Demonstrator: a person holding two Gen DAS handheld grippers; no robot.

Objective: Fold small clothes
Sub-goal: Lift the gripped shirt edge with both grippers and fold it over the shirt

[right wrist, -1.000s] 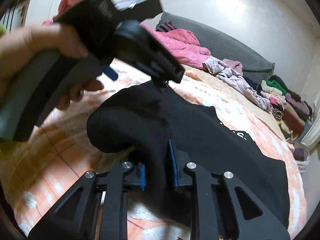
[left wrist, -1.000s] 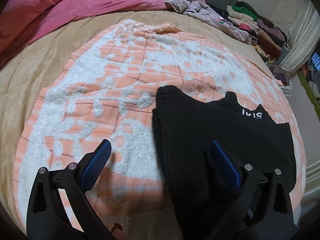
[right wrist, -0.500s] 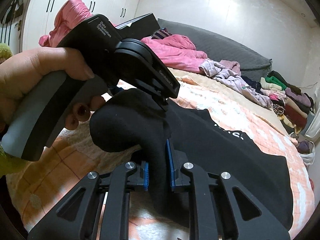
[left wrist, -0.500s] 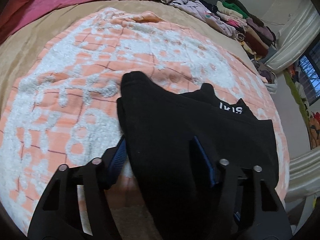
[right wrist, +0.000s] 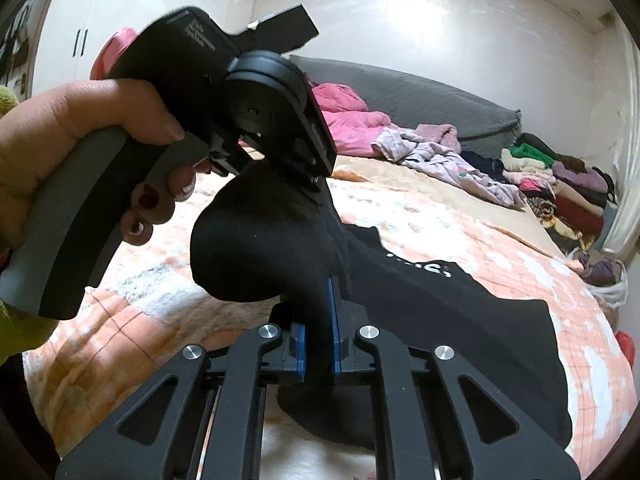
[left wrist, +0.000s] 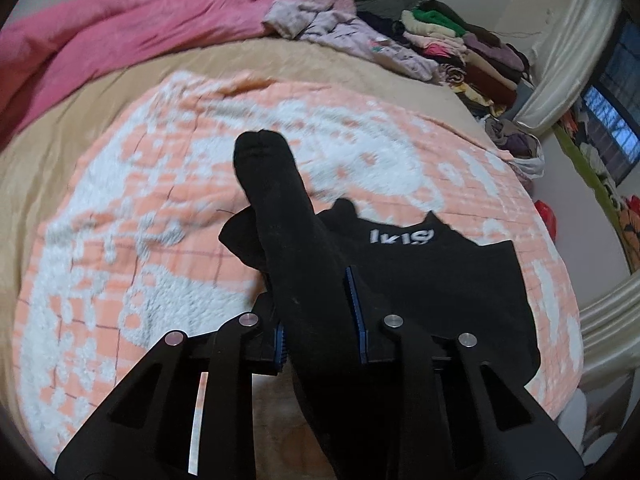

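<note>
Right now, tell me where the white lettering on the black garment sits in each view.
Left wrist view: white lettering sits right of centre, beyond the left gripper.
Right wrist view: lettering sits right of centre, partly hidden by a fold.
Shared landmark: stacked folded clothes, upper right.

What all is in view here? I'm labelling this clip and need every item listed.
black garment: one, black with white lettering, on the blanket, one edge lifted
blanket: one, orange and white, spread on the bed
bed cover: one, tan, under the blanket
quilt: one, pink, far side of bed
pale clothes: loose heap, lilac, beyond the blanket
folded clothes: stack, mixed colours, far right
curtain: one, cream, right
left gripper: closing, garment fold between the jaws
right gripper: shut on garment
hand: one, holds the left gripper's handle
</note>
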